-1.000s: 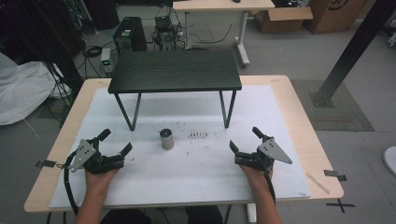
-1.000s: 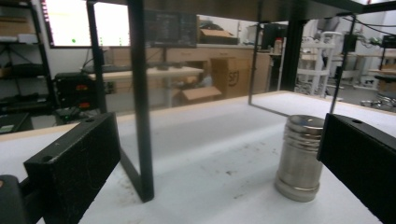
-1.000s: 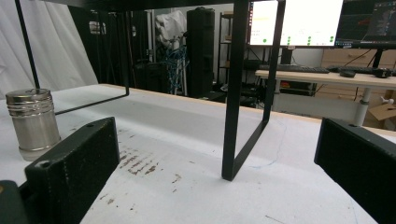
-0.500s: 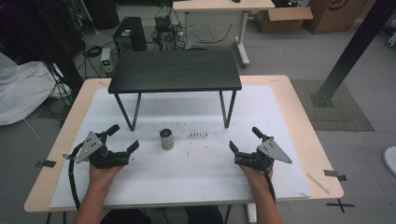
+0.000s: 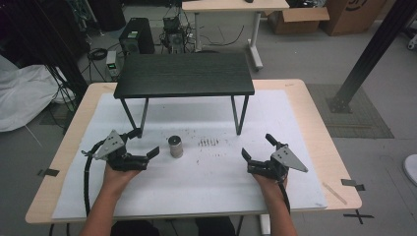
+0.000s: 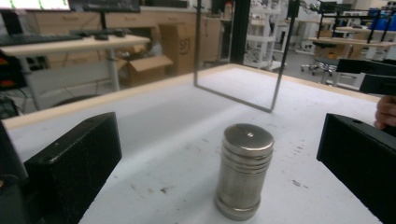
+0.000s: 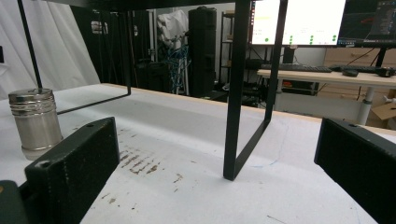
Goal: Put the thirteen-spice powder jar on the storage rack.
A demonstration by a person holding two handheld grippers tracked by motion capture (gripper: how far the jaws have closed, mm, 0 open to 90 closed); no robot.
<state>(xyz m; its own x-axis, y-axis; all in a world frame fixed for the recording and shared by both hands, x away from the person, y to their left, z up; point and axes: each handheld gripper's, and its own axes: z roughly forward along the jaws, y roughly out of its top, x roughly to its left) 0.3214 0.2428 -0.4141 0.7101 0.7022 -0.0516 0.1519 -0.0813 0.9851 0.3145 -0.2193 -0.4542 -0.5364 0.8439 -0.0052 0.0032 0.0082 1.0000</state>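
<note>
Metal shaker (image 5: 175, 146) is stood upright on the desk (image 5: 221, 182), just beside the wide-open left tool (image 5: 145, 144).

A cardboard box (image 6: 148, 65) beside the wooden desk (image 6: 70, 44) bears what looks like "SF"; nothing else reads clearly.

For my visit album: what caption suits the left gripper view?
Open left gripper lined up on a steel canister standing upright on the white table.

Black shelf (image 7: 140, 3) top cut off; canister (image 6: 244, 170) base partly cropped
</note>
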